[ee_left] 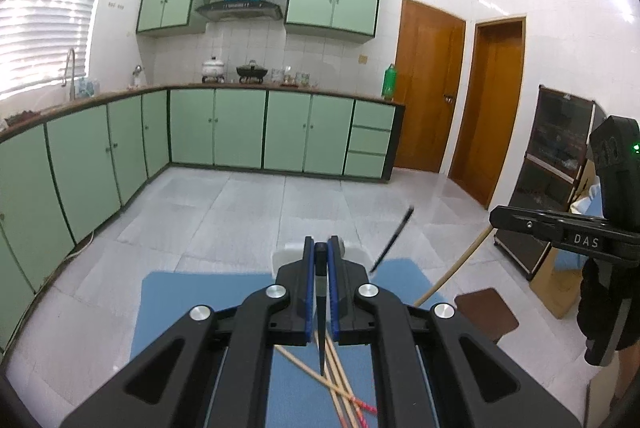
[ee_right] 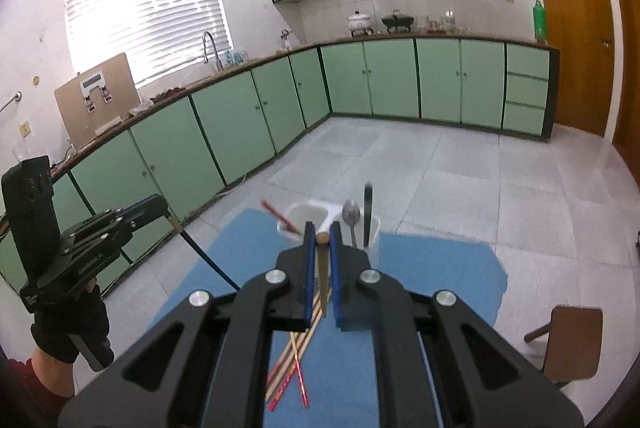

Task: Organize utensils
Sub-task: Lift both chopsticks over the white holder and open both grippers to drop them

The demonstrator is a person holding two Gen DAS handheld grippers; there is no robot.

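Two hand-held grippers are clenched, the left hand-held gripper [ee_left: 321,248] on a black chopstick [ee_left: 322,324], the right hand-held gripper [ee_right: 321,232] on a tan chopstick [ee_right: 323,284], above loose chopsticks [ee_right: 294,360] on the blue worktop [ee_right: 432,268], near the white holder [ee_right: 316,218].

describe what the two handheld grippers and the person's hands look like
Both the left gripper and the right gripper are matte black with silver round bolts and blue-padded fingers. The right gripper's side reads "DAS" beside a small green light. Each hand wears a black glove.
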